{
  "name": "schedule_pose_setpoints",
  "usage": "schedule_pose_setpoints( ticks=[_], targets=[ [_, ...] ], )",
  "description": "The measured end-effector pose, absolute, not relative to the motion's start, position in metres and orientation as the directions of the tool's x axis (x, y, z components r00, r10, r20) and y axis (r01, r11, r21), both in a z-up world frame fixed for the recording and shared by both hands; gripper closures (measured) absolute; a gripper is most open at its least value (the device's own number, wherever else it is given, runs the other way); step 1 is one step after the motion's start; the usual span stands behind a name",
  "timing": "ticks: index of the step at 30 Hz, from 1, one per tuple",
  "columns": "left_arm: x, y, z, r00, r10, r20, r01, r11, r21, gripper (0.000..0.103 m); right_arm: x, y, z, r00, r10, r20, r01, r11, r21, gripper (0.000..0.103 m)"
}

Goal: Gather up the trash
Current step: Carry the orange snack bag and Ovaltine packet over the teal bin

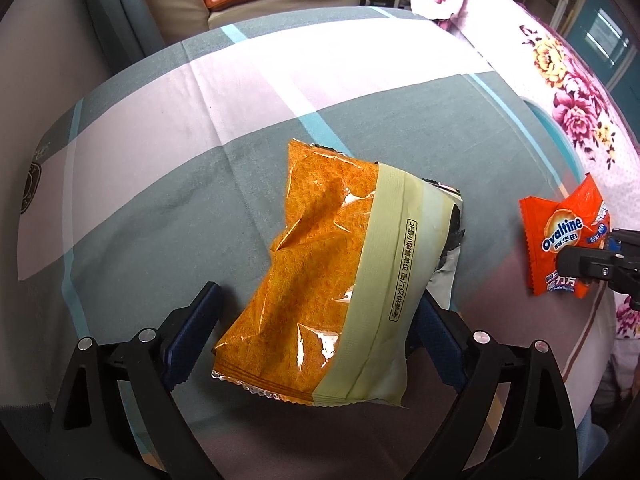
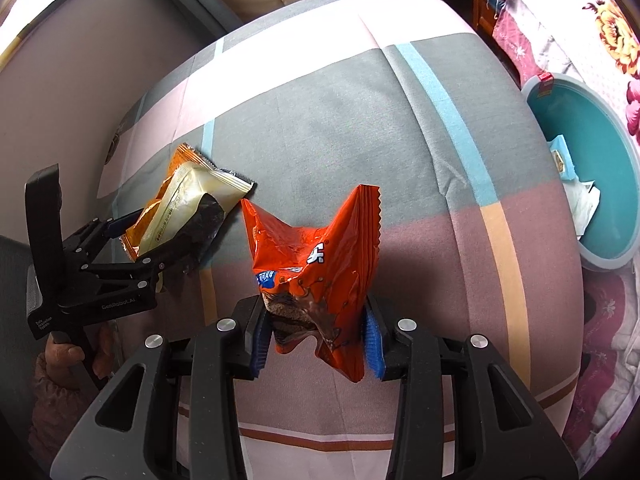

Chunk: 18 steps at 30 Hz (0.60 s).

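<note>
Your left gripper [image 1: 316, 320] stands with its fingers spread wide on either side of the orange-and-cream snack packet [image 1: 336, 276]. The packet lies between them on the checked bedsheet [image 1: 168, 184], with a clear gap at the left pad; the right pad is hidden behind the packet's edge, so you cannot tell whether it touches. From the right wrist view the same packet [image 2: 188, 204] sits in that gripper's [image 2: 148, 236] fork near the bed's left side.

Your right gripper [image 2: 316, 336] is clamped on the crumpled orange Ovaltine wrapper [image 2: 316, 264], both blue pads [image 2: 258, 340] pressing its lower end while the torn top points up above the sheet. In the left wrist view that wrapper [image 1: 560, 232] hangs at the far right.

The teal basin [image 2: 616, 200] rests at the bed's right edge against the floral quilt [image 2: 600, 20] and holds a small blue packet [image 2: 562, 158] and white paper [image 2: 584, 204].
</note>
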<state>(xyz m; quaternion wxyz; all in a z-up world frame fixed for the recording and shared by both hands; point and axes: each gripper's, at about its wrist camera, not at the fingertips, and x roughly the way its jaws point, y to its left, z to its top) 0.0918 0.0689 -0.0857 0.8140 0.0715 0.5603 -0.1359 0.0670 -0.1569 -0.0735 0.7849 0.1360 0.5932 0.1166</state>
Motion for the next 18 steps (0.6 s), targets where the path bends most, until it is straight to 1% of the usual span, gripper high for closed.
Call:
schedule_pose_setpoints(
  ticks=[2,4,9,18],
  targets=[
    [0.089,0.067,-0.083,0.365,-0.108,-0.925,0.289,0.957,0.002,0.028,0.069,-0.158,-0.074,0.270,0.348,-0.898,-0.021,0.934,0.356,0.066],
    [0.088,0.065,-0.080,0.373,-0.102,-0.922,0.270,0.963,0.003,0.033,0.070,-0.160,-0.074,0.273,0.350,-0.896,-0.020,0.933,0.358,0.066],
    [0.082,0.050,-0.071,0.405,-0.100,-0.909,0.248,0.969,0.004,0.034,0.069,-0.165,-0.072,0.284,0.355,-0.891,-0.017,0.931,0.365,0.066],
    [0.073,0.010,-0.056,0.422,-0.105,-0.901,0.285,0.958,0.021,0.034,0.063,-0.190,-0.060,0.340,0.355,-0.871,0.006,0.925,0.380,0.066]
  ],
)
